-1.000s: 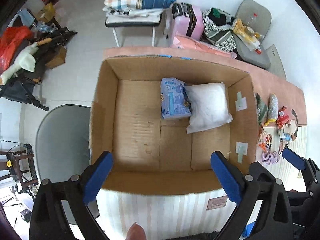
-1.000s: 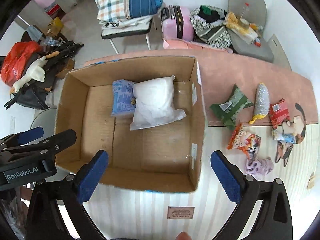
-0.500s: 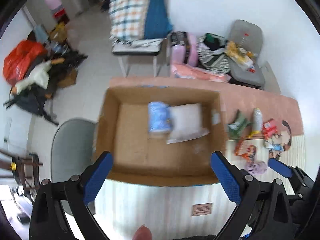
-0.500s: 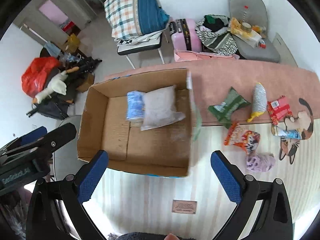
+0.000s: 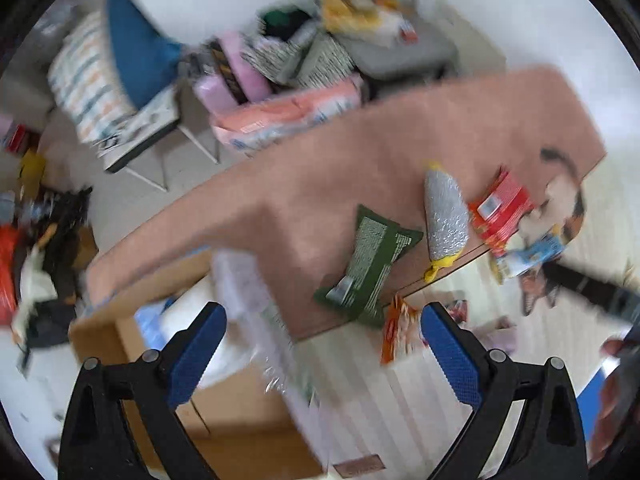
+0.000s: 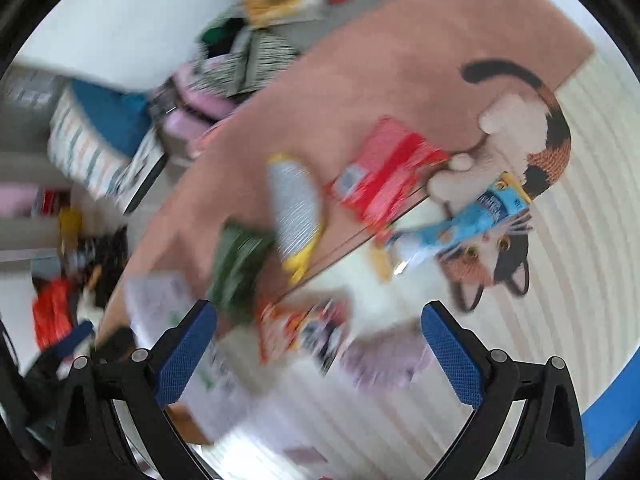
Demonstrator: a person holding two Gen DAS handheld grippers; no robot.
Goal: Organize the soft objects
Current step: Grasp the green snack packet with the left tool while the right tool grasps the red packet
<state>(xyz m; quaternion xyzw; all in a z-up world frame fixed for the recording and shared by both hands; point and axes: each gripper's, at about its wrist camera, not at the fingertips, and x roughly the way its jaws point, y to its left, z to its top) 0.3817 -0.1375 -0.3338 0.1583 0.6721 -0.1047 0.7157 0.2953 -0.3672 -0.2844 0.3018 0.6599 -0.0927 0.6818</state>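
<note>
Both my grippers, L [image 5: 322,350] and R [image 6: 318,354], are wide apart w/ nothing held, and the packs [image 5: 368,264] on the mat [image 5: 400,136] near the box [image 5: 224,412] look light, crinkly, slippery, so I would pinch mid-body.

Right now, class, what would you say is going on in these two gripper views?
A person holds two grippers, and neither holds anything. The left gripper and right gripper are both open, tilted over the snack packets on the table: a green packet, a silver packet, a red packet and a blue packet. The cardboard box sits to the left, with a white bag already inside. Both views are blurred.
</note>
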